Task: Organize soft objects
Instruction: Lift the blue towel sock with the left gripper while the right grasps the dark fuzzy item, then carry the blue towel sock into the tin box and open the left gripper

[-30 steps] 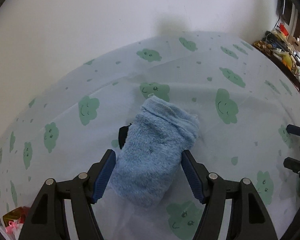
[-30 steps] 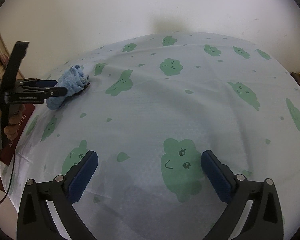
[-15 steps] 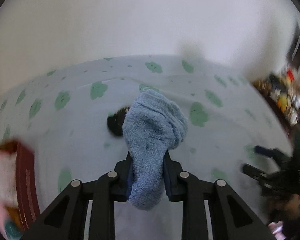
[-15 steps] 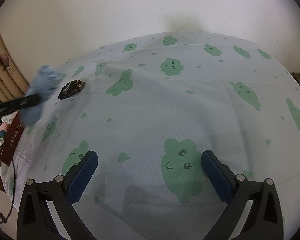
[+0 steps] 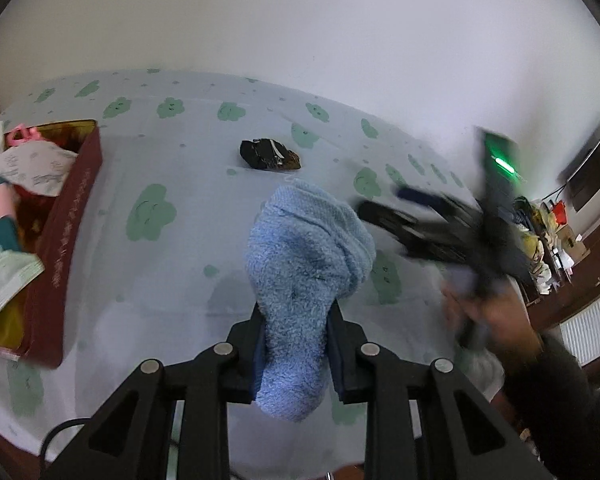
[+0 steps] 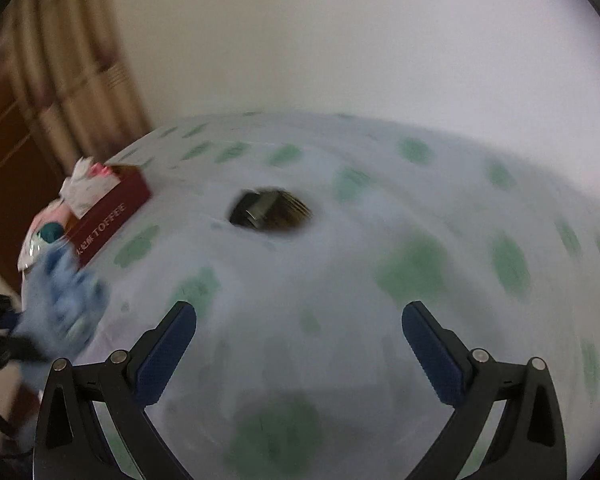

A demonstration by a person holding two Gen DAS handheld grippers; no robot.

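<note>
My left gripper [image 5: 296, 344] is shut on a fluffy light-blue sock [image 5: 304, 264] and holds it above the table; the sock also shows blurred at the left of the right wrist view [image 6: 64, 304]. A small dark folded item [image 5: 270, 155] lies on the cloud-print tablecloth, also seen in the right wrist view [image 6: 270, 212]. A dark red box [image 5: 60, 240] at the left holds several soft items [image 5: 28, 168]; it also shows in the right wrist view [image 6: 108, 212]. My right gripper [image 6: 300, 340] is open and empty above the table, and shows blurred in the left wrist view [image 5: 420, 216].
The table has a white cloth with green clouds [image 6: 420, 264]. A white wall stands behind it. A curtain [image 6: 60, 60] hangs at the left. Cluttered furniture [image 5: 548, 232] stands at the far right.
My left gripper shut on the blue sock, lifted it and swung left toward the red box. My right gripper has turned left; the dark item is now uncovered.
</note>
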